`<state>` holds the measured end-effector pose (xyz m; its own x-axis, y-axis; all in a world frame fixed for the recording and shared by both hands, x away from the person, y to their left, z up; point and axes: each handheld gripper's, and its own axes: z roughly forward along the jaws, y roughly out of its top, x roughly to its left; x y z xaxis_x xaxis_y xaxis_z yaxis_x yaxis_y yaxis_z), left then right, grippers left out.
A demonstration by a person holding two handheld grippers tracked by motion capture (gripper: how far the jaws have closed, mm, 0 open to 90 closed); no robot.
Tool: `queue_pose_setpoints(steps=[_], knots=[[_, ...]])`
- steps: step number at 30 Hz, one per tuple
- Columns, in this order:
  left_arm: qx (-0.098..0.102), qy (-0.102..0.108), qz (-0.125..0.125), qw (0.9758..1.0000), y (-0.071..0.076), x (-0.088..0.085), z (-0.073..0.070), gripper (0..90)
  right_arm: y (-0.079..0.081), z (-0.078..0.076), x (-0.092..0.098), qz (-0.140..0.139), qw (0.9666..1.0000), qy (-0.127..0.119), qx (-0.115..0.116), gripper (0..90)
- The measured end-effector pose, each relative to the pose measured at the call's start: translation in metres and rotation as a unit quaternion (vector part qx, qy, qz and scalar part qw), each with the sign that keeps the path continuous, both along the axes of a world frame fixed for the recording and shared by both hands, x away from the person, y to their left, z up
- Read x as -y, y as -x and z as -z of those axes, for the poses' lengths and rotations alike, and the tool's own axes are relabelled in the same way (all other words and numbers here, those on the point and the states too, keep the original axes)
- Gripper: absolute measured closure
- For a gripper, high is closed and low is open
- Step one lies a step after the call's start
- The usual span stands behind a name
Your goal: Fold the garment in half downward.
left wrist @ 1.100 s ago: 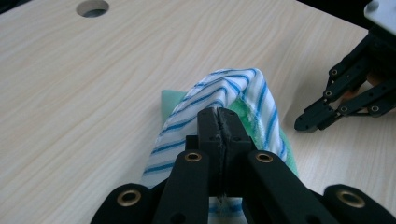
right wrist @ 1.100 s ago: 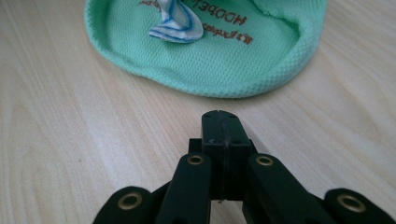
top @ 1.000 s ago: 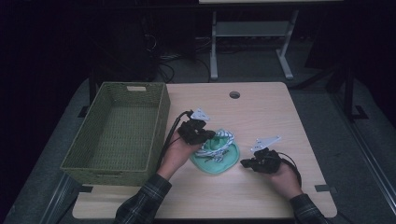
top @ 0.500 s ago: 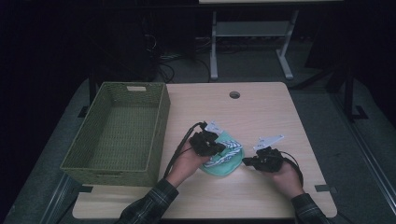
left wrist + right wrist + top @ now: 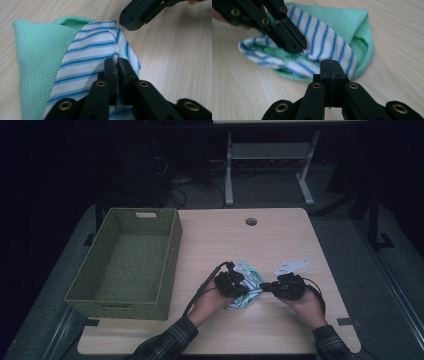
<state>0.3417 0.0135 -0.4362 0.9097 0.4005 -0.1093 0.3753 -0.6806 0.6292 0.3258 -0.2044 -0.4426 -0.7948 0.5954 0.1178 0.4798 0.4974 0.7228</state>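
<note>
**A:** Left gripper point(image 5: 117, 61) is pinching the striped edge of the cloth point(image 5: 85, 57), though its jaws have just been easing apart a touch. Fabric's between the pads.

**B:** And the right gripper point(image 5: 333, 62)?

**A:** Clenched tight. Its tip sits right at the cloth's near edge; can't tell if any fabric is caught in it.

**B:** Where's the cloth?

**A:** Bunched on the worktop point(image 5: 280, 235), green waffle weave with a blue-striped white border, between both hands. Green wicker basket point(image 5: 80, 285) stands well off to the left.
</note>
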Motion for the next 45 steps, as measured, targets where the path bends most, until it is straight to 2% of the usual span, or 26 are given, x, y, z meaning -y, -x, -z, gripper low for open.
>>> queue_pose_setpoints(steps=[1, 4, 5, 8, 11, 17, 20, 21, 22, 25, 28, 32, 35, 38, 40, 41, 44, 45], knots=[[-0.001, 0.008, -0.007, 0.9999, 0.002, 0.0, -0.001, 80.2, -0.001, 0.0, -0.002, 0.0, 1.0, 0.002, 0.002, 89.8], [0.009, 0.013, -0.003, 0.9999, 0.007, -0.007, -0.01, 70.7, -0.006, 0.0, -0.005, -0.002, 1.0, 0.004, 0.005, 89.8], [0.011, 0.021, -0.008, 0.9997, 0.009, -0.009, -0.013, 70.3, -0.007, -0.001, -0.004, -0.001, 1.0, 0.002, 0.007, 89.8], [0.013, 0.022, -0.008, 0.9996, 0.016, -0.021, -0.02, 67.7, -0.009, -0.003, 0.002, 0.007, 0.9999, -0.001, 0.009, 89.7], [0.013, 0.023, -0.013, 0.9996, 0.022, -0.031, -0.021, 66.8, -0.011, -0.003, 0.009, 0.016, 0.9998, -0.003, 0.008, 82.7], [0.009, 0.01, -0.017, 0.9998, 0.029, -0.042, -0.014, 64.5, -0.016, 0.004, 0.014, 0.017, 0.9997, -0.008, -0.017, 69.0], [0.008, 0.009, -0.016, 0.9998, 0.029, -0.042, -0.013, 63.3, -0.019, 0.01, 0.013, 0.018, 0.9991, -0.01, -0.036, 67.9], [0.007, 0.01, -0.017, 0.9998, 0.03, -0.041, -0.013, 63.2, -0.02, 0.012, 0.012, 0.017, 0.9991, -0.011, -0.038, 69.9], [0.006, 0.013, -0.019, 0.9997, 0.031, -0.04, -0.012, 62.9, -0.021, 0.013, 0.012, 0.014, 0.9989, -0.011, -0.043, 75.9], [0.008, 0.002, -0.01, 0.9999, 0.03, -0.039, -0.012, 62.7, -0.022, 0.014, 0.011, 0.01, 0.9988, -0.01, -0.046, 88.9], [0.009, 0.008, -0.015, 0.9998, 0.031, -0.038, -0.011, 62.5, -0.021, 0.01, 0.011, 0.013, 0.9992, -0.013, -0.036, 90.0], [0.01, 0.007, -0.01, 0.9999, 0.032, -0.034, -0.011, 62.6, -0.02, -0.005, 0.012, 0.018, 0.9995, -0.027, 0.002, 90.0], [0.011, 0.005, -0.005, 0.9999, 0.033, -0.03, -0.009, 61.9, -0.025, -0.009, 0.012, 0.022, 0.999, -0.031, 0.022, 90.0], [0.014, 0.008, -0.001, 0.9999, 0.033, -0.024, -0.008, 61.7, -0.034, -0.003, 0.009, 0.027, 0.9992, -0.027, 0.013, 90.0], [0.016, 0.004, 0.006, 0.9998, 0.032, -0.018, -0.006, 61.9, -0.041, 0.006, 0.007, 0.026, 0.9995, -0.013, 0.008, 90.0], [0.014, 0.01, 0.003, 0.9999, 0.033, -0.015, -0.004, 62.5, -0.043, 0.011, 0.005, 0.031, 0.9995, -0.006, 0.0, 90.0], [0.012, -0.002, 0.015, 0.9998, 0.032, -0.007, 0.003, 65.4, -0.049, 0.021, 0.002, 0.031, 0.9994, 0.007, -0.01, 90.0], [0.01, -0.012, 0.021, 0.9997, 0.032, -0.006, 0.005, 66.9, -0.05, 0.022, 0.001, 0.032, 0.9994, 0.008, -0.012, 90.0]])
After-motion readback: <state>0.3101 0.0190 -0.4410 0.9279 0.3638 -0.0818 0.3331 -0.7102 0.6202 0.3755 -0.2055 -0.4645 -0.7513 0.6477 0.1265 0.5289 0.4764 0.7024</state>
